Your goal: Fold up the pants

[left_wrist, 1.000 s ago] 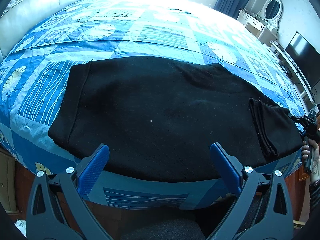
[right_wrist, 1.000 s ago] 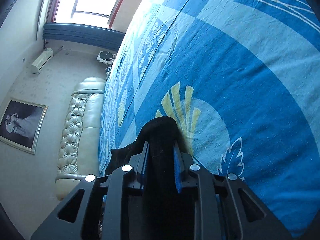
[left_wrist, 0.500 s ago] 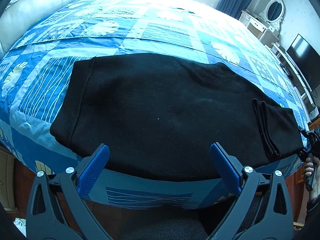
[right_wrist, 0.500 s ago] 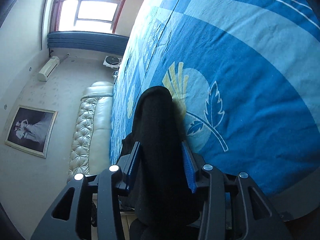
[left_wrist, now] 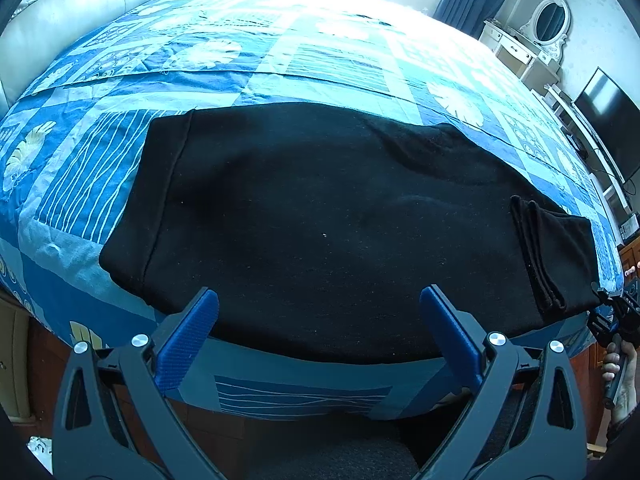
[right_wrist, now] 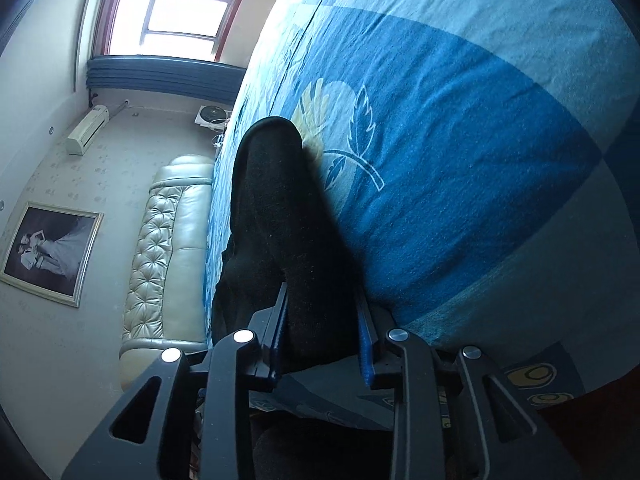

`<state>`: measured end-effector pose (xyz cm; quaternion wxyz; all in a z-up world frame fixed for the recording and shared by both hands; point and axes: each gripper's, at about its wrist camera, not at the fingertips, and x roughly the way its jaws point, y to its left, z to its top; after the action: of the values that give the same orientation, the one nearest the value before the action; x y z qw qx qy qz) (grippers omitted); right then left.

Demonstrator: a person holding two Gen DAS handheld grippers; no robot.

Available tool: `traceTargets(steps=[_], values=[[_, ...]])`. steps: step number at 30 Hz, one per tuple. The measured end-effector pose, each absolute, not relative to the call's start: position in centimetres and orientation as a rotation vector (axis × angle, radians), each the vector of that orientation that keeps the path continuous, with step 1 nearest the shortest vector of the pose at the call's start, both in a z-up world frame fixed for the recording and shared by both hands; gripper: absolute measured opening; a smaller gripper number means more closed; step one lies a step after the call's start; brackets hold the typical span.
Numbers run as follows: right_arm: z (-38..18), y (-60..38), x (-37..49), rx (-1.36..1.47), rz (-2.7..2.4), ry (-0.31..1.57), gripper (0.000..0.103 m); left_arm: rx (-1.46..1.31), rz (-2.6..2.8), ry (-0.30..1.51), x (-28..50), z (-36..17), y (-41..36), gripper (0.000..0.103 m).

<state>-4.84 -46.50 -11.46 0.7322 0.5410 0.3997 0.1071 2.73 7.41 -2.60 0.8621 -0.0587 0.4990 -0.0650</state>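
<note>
item: black pants (left_wrist: 320, 220), laid flat on the blue patterned bed (left_wrist: 280, 64), long axis running left to right across the left wrist view, waistband at left, cuff end at right edge. left gripper (left_wrist: 320, 332): jaws wide open, empty, over the near hem at mid-length. right gripper (right_wrist: 320, 340): jaws closing on the cuff end (right_wrist: 280, 200), nearer that end.

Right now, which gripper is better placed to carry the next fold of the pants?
Right. The right gripper is closing around the pants' folded end at the bed edge; the left gripper hangs open, holding nothing.
</note>
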Motion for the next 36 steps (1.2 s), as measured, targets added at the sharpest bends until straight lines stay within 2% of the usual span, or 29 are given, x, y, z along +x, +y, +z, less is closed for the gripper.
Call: traceTargets(steps=[2, 7, 11, 15, 20, 21, 23, 34, 36], values=[[-11.0, -46.7, -4.8, 1.207, 0.239, 0.876, 0.036, -0.125, -0.132, 1.048, 2.7, -2.6, 7.7, 0.101], [-7.3, -46.9, -5.0, 1.057, 0.134, 0.835, 0.039, -0.176, -0.125, 1.017, 2.8, -1.5, 10.0, 0.101], [-5.2, -46.1, -5.0, 0.996, 0.108, 0.801, 0.049, -0.369, -0.186, 0.981, 3.3, -0.8, 14.5, 0.101], [-4.0, -44.4, -4.3, 0.955, 0.135, 0.796, 0.052, -0.657, -0.282, 0.939, 4.4, -1.4, 20.1, 0.101], [-2.2, -42.5, -3.4, 0.92, 0.189, 0.783, 0.052, -0.712, -0.286, 0.993, 7.2, -3.3, 24.4, 0.101], [-1.7, -42.1, -3.3, 0.909, 0.196, 0.777, 0.053, -0.701, -0.282, 1.014, 7.8, -3.8, 24.8, 0.101], [-1.0, -41.9, -3.4, 0.896, 0.199, 0.76, 0.06, -0.69, -0.308, 1.059, 9.1, -4.8, 25.2, 0.101], [-1.9, -40.5, -3.3, 0.875, 0.222, 0.771, 0.06, -0.862, -0.574, 1.077, 12.4, -7.6, 24.0, 0.101], [-1.7, -40.3, -3.2, 0.874, 0.233, 0.763, 0.06, -0.859, -0.602, 1.076, 12.7, -7.7, 23.4, 0.097]])
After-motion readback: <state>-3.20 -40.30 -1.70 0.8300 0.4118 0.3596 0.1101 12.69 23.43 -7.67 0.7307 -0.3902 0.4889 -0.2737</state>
